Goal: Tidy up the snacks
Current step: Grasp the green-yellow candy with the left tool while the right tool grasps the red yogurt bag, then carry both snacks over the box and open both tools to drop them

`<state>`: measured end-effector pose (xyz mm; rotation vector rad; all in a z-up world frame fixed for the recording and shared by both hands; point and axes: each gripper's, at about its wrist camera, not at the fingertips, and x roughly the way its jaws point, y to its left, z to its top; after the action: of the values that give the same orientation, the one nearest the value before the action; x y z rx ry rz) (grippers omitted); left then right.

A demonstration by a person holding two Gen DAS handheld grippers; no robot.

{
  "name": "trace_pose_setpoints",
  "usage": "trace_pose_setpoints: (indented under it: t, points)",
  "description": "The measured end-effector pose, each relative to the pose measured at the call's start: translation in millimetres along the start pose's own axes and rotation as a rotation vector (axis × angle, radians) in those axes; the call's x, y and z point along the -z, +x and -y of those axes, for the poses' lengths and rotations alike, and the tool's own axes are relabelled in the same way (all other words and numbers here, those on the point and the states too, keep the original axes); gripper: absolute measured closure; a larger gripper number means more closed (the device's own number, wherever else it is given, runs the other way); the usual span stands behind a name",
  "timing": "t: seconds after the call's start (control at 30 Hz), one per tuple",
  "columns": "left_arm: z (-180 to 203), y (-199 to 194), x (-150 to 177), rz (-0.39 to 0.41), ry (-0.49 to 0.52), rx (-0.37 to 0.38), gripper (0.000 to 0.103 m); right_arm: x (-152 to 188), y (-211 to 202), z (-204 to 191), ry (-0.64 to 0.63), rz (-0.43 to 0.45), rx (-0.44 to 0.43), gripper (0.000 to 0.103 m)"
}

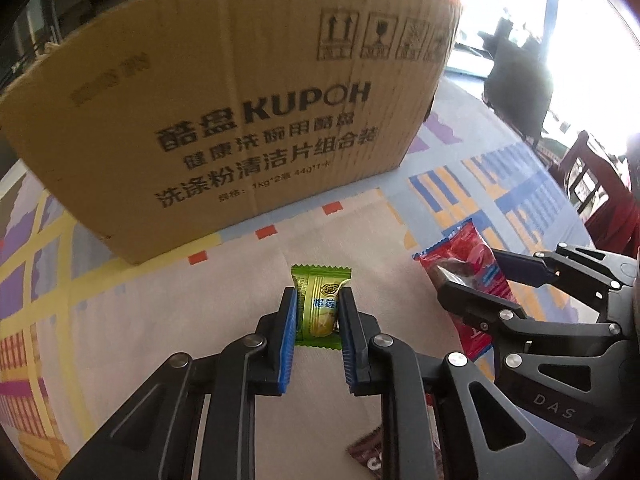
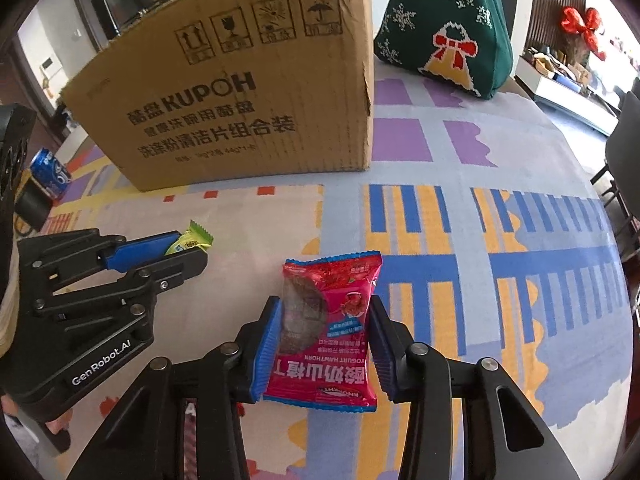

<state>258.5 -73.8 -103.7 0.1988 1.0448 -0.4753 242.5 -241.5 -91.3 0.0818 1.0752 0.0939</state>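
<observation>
The tabletop [image 2: 460, 152], covered in a patterned cloth, stretches ahead of both your claws, with bare cloth open to the right of your right claw out to the rounded edge. The KUPOH cardboard box [image 1: 240, 112] stands upright straight ahead of your left claw and ahead-left of your right one, its printed wall facing you and a strip of cloth free between it and both claws. A green knitted Christmas stocking [image 2: 448, 20] sits behind the box's right corner, far ahead of your right claw.

Your right claw [image 2: 324, 332] points forward, level and low over the cloth, its blue pads clamped on the sides of the red yogurt hawthorn packet [image 2: 332, 320], which juts out ahead of the fingertips. Your left claw [image 1: 316, 320] lies just beside it on the left, likewise aimed at the box, closed on the small green durian candy [image 1: 320, 304] with the wrapper's crimped end poking forward.

A blue Oreo pack [image 2: 50, 172] lies far left of your left claw, beside the box's left corner.
</observation>
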Motion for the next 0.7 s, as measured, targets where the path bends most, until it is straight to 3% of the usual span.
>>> trace_pose_setpoints:
  t: [0.7]
  points:
    - [-6.7,-97.8,-14.0,0.215,-0.066,-0.047,0.082,-18.3,-71.8,-14.0,-0.049,0.192,-0.068,0.06]
